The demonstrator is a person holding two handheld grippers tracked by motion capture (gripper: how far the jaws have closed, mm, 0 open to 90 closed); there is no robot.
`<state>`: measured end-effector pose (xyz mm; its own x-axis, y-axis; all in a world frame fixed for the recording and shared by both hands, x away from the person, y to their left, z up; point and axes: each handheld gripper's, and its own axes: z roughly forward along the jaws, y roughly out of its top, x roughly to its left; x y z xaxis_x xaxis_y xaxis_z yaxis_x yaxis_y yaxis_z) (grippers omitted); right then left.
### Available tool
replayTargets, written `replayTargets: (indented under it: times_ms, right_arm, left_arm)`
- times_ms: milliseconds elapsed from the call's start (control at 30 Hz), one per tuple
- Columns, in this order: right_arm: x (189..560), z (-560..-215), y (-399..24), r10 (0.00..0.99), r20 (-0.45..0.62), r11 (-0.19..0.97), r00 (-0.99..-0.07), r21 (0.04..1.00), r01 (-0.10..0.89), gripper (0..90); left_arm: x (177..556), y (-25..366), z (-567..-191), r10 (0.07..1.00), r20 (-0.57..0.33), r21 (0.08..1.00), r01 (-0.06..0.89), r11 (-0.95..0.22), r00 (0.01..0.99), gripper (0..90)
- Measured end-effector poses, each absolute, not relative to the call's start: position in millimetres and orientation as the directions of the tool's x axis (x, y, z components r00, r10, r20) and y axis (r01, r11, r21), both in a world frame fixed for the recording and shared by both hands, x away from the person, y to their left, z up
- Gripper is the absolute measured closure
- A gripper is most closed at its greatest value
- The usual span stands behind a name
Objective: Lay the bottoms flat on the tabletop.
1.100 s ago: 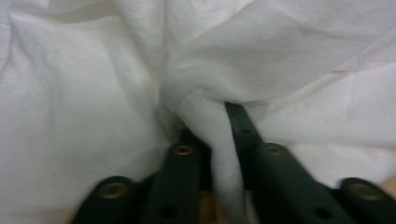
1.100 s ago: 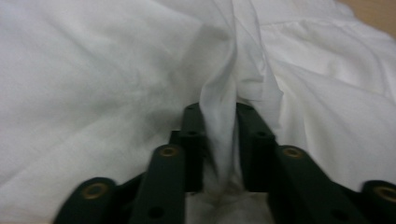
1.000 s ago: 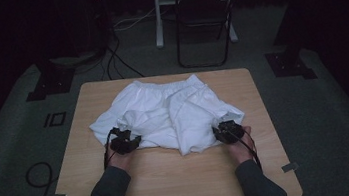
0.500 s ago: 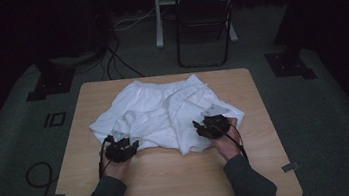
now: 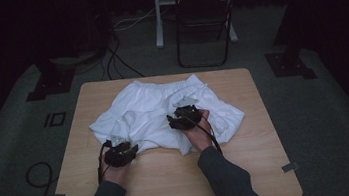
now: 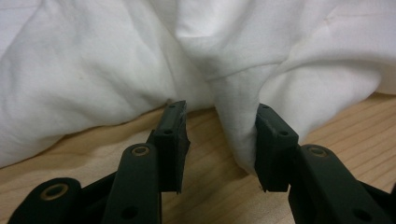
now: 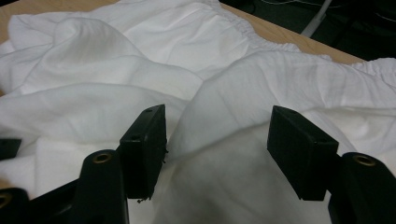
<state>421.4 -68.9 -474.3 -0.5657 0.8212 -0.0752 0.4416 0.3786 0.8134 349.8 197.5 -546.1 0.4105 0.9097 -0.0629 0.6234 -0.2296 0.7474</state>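
Note:
A crumpled white garment [image 5: 148, 106] with an elastic waistband lies on the wooden table [image 5: 172, 179]. My left gripper [image 5: 119, 144] sits low at the cloth's near-left edge. In the left gripper view its jaws [image 6: 219, 121] have just been opening; a hanging fold of the garment [image 6: 116, 60] stands between them, resting against the right-hand jaw and apart from the other. My right gripper [image 5: 182, 111] hovers over the garment's middle. Its jaws [image 7: 217, 126] have just been opening and stand wide over the cloth [image 7: 140, 42], gripping nothing.
Bare wood [image 6: 205, 186] runs along the table's near side. Beyond the far edge stand a dark folding chair [image 5: 201, 19] and a white post [image 5: 157, 14]. Black stand bases [image 5: 50, 83] [image 5: 289, 63] and cables lie on the grey floor.
The right gripper left the garment's near-right edge, moving left and away over the cloth's middle while rising, and its jaws widened. The left gripper stayed at the near-left edge.

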Motion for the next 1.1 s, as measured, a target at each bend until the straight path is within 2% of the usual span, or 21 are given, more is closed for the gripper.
replayTargets:
  times_ms: [33, 67, 167, 233, 300, 400, 567, 833, 1100]
  right_arm:
    - [423, -476, -67, 0.820, -0.082, 0.389, -0.567, 0.806, 0.446, 38.3]
    - [426, -479, -66, 0.820, -0.091, 0.400, -0.566, 0.798, 0.450, 43.1]
    - [428, -484, -70, 0.838, -0.097, 0.401, -0.537, 0.778, 0.485, 74.8]
    - [424, -485, -79, 0.845, -0.085, 0.383, -0.528, 0.785, 0.486, 82.7]
    - [417, -484, -91, 0.851, -0.070, 0.358, -0.521, 0.802, 0.478, 84.4]
    - [402, -483, -113, 0.861, -0.052, 0.319, -0.506, 0.830, 0.458, 85.0]
    - [377, -487, -156, 0.894, -0.032, 0.268, -0.447, 0.838, 0.475, 85.9]
    - [335, -502, -214, 0.927, -0.056, 0.257, -0.372, 0.817, 0.517, 85.9]
    - [310, -516, -261, 0.959, -0.056, 0.216, -0.279, 0.782, 0.585, 86.1]
  left_arm:
    - [349, 197, -546, 0.910, -0.058, 0.748, 0.621, -0.233, 0.411, 59.1]
    - [349, 196, -546, 0.910, -0.058, 0.749, 0.620, -0.233, 0.411, 59.2]
    - [347, 196, -546, 0.911, -0.047, 0.750, 0.617, -0.239, 0.410, 62.0]
    - [347, 196, -544, 0.914, -0.045, 0.749, 0.619, -0.236, 0.403, 70.2]
    - [346, 195, -543, 0.914, -0.038, 0.751, 0.614, -0.241, 0.405, 79.5]
    - [344, 193, -541, 0.912, -0.023, 0.749, 0.612, -0.256, 0.410, 87.4]
    - [344, 193, -540, 0.912, -0.009, 0.743, 0.614, -0.268, 0.410, 88.3]
    - [342, 196, -535, 0.918, 0.001, 0.750, 0.607, -0.264, 0.397, 87.7]
    - [343, 202, -535, 0.931, -0.013, 0.740, 0.630, -0.236, 0.364, 88.9]
